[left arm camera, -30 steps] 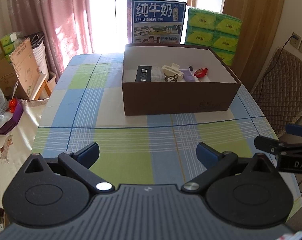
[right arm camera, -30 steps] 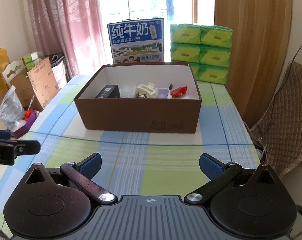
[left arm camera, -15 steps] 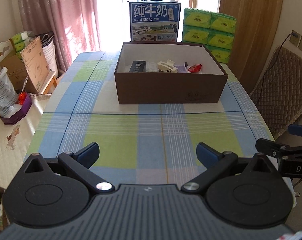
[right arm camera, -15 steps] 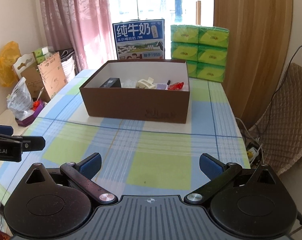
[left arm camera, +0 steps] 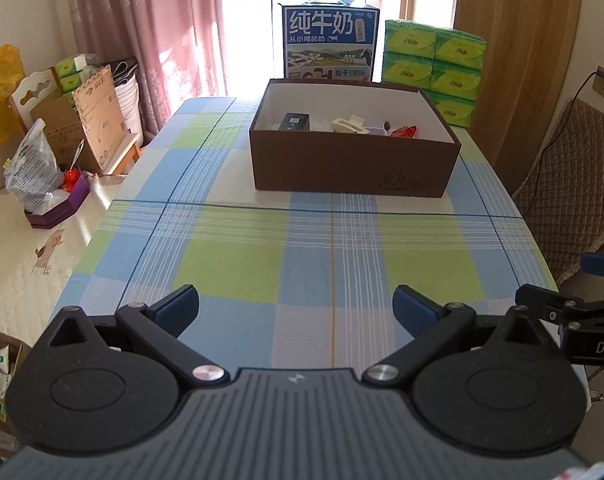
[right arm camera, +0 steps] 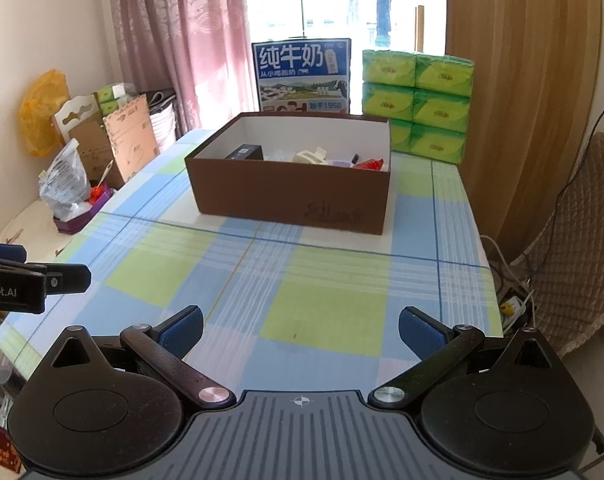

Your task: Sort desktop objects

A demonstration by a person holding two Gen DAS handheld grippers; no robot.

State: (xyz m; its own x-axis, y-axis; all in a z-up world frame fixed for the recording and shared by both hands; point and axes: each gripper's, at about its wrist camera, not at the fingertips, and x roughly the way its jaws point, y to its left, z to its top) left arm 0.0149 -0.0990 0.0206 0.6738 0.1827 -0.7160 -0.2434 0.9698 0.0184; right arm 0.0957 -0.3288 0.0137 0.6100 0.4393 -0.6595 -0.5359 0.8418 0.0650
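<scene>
Box: brown box (left arm camera: 354, 160) at 12 o'clock on checked tablecloth (left arm camera: 302, 252) — small items inside.
Room: milk carton (left arm camera: 329, 46), green tissue packs (left arm camera: 434, 68) behind.
Grippers: left gripper (left arm camera: 296, 304), right gripper (right arm camera: 300, 326) spread, empty.
Change: box farther off than before.

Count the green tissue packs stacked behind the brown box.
6 clearly visible green tissue packs, stacked two wide and three high at the table's far right corner, right of the milk carton. The brown box overlaps the bottom row, and more may be hidden behind.
</scene>
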